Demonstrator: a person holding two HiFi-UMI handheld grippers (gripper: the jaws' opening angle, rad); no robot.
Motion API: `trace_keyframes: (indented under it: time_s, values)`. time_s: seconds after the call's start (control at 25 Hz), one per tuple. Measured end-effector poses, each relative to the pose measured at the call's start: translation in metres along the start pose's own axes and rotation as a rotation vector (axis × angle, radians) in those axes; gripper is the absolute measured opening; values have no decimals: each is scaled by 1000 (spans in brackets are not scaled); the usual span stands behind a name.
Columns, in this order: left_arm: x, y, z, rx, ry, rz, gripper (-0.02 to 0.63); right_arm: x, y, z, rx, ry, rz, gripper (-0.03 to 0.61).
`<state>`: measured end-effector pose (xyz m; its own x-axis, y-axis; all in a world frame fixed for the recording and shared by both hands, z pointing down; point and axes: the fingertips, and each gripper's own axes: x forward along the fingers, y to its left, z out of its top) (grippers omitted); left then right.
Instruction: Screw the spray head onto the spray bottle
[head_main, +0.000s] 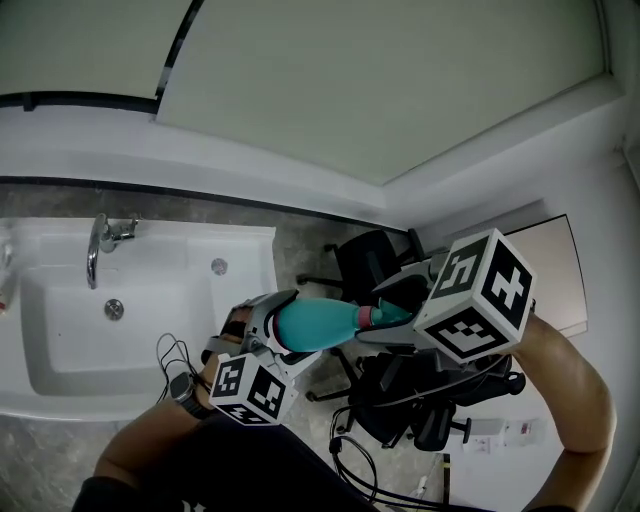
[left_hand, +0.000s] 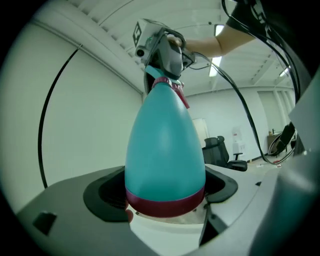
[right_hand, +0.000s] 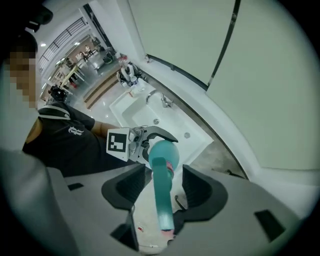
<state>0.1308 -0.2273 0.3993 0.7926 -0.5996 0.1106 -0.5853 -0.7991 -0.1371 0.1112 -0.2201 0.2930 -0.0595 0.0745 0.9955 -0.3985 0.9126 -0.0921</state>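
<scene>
A teal spray bottle with a maroon band at its base lies level in the air, neck to the right. My left gripper is shut on the bottle's base, pads pressing both sides. The teal spray head with its pink collar sits on the neck. My right gripper stands around the spray head, and its black pads keep a gap on each side, so it is open. From the left gripper view, the right gripper caps the bottle's far end.
A white sink with a chrome faucet is set in a grey stone counter at the left. A black office chair and loose cables lie below my grippers. A pale wall fills the top.
</scene>
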Motion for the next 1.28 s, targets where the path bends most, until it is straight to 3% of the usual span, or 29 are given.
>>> trace_keyframes:
  time_s: [0.12,0.2,0.36,0.44,0.56,0.76,0.96,1.28]
  values:
    - [0,-6,3,-21,-26,-63,420,-13,12,3,-81,-13,8,213]
    - [0,-11,6,-26,-42,-111,420,-31,26,9,-210,-31,-4,217]
    - [-5,-21,14,-55,-97,-220,420,-60,44,8,-572,12,-179,217]
    - [-8,-25,20,-67,-122,-263,420,-54,47,5,-691,-18,-247,216]
    - [-10,-34,25,-62,-131,-313,420,-41,45,2,-803,-48,-277,216]
    - [-11,-47,21,-60,-135,-357,420,-37,45,-8,-826,12,-227,216]
    - [-12,-47,24,-64,-147,-358,420,-42,44,-10,-734,13,-185,216]
    - [-12,-42,29,-110,-184,-357,420,-55,43,-3,-636,8,-189,216]
